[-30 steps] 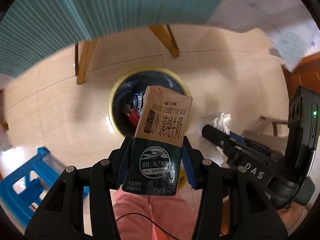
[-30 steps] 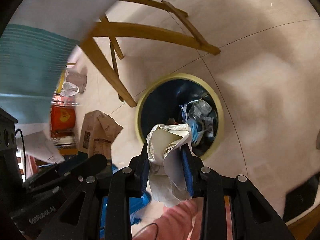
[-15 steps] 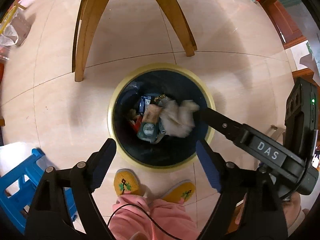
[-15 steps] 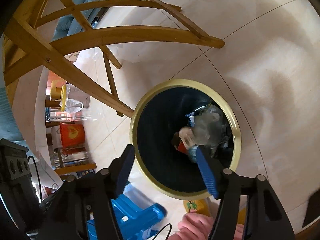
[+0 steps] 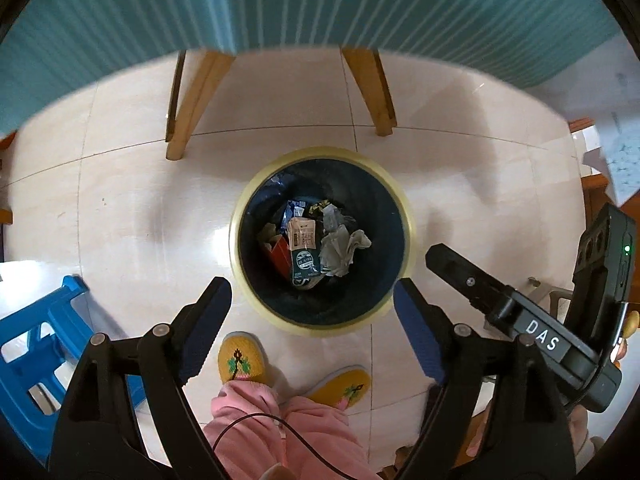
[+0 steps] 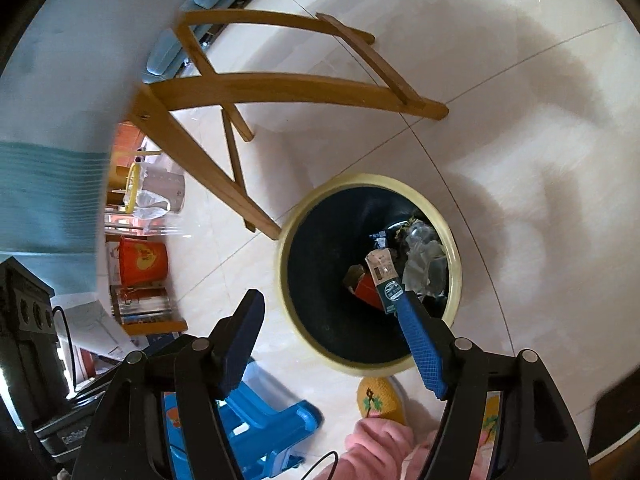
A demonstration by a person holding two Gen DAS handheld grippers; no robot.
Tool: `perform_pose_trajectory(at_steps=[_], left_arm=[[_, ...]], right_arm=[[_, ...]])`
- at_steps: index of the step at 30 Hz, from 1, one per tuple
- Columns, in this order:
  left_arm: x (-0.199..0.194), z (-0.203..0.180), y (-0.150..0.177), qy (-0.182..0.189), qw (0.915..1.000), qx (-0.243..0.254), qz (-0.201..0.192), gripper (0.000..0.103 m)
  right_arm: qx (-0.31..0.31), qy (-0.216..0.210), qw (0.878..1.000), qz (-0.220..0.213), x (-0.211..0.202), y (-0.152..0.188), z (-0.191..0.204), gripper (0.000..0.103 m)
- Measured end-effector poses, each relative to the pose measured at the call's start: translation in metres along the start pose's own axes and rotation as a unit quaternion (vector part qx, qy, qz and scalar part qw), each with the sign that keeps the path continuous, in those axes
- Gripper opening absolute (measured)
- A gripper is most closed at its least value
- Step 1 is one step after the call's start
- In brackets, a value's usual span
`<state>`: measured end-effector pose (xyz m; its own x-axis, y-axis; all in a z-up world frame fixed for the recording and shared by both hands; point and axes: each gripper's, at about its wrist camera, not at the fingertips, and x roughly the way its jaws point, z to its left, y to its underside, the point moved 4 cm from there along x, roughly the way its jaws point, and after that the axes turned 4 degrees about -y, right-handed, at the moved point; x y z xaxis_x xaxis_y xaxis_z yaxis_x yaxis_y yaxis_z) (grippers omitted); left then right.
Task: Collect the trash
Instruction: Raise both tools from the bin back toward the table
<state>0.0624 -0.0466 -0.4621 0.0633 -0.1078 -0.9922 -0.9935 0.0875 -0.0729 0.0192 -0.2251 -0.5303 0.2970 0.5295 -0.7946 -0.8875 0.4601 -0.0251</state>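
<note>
A pale tiled floor [image 5: 120, 216] fills both views, and on it stands the round trash bin [image 5: 236, 240] with a yellow rim and a dark liner, the landmark for everything else. Beyond the bin a teal striped cloth [image 5: 320, 4] hangs over wooden table legs [image 5: 192, 96]. To the bin's left sits a blue plastic stool [image 5: 36, 344]. Just on the near side of the bin are the person's two yellow slippers [image 5: 242, 356] and pink trouser legs [image 5: 276, 432]. The left gripper [image 5: 312, 322] hovers above the bin's near rim with its fingers spread wide and nothing between them; the right gripper [image 6: 334, 340] hangs over the bin's near edge, likewise wide apart and empty. Inside the bin, on top of other wrappers, lies the milk carton [image 5: 304, 250], brown above and dark green below, and touching its right side rests the crumpled paper wad [image 5: 340, 248].
</note>
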Motion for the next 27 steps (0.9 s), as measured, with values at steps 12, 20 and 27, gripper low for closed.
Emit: perform_pose_trajectory(at_steps=[12,20,27], left_arm=[[-0.147,-0.006,0.027,0.010,0.9991,0.006,-0.040,0.081],[-0.270,-0.021,0.034,0.037,0.9947,0.032,-0.090,0.081],[-0.372,-0.038,0.034,0.053,0.9858,0.053,-0.150,0.081]], right_arm=[[-0.037,-0.006,0.999,-0.014,-0.132,0.028,0.077,0.070],[-0.095,0.010,0.994,-0.045,-0.244,0.040,0.147,0.070],[-0.127,-0.006,0.988,-0.092,-0.339,0.044,0.195,0.070]])
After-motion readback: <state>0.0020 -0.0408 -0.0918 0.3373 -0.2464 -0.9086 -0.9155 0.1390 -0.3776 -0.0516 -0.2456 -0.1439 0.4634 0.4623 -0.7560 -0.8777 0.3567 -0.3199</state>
